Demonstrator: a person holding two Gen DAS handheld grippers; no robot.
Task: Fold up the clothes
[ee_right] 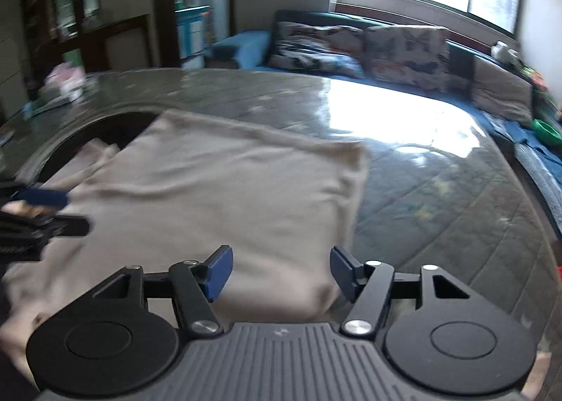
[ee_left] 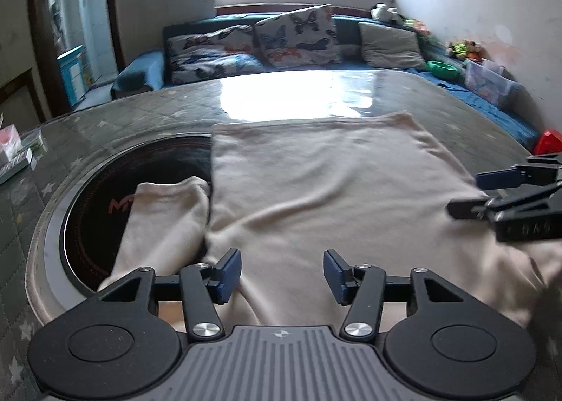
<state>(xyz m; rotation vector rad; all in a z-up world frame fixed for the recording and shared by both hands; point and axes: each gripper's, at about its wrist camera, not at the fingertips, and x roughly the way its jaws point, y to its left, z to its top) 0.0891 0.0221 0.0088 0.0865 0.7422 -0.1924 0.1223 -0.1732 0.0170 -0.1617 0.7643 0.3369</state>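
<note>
Shirt: cream shirt (ee_left: 316,183) flat on the table (ee_left: 140,109), body squared.
Left: 1 sleeve (ee_left: 165,222) loose beside the shirt (unfolded).
Grippers: left gripper (ee_left: 282,274) and right gripper (ee_right: 281,273), both jaws apart, empty, over the shirt's near edge.

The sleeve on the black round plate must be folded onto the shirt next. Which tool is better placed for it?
Probably the left tool: the sleeve lies just beside its open jaws. The right tool hovers over the shirt's opposite edge.
</note>
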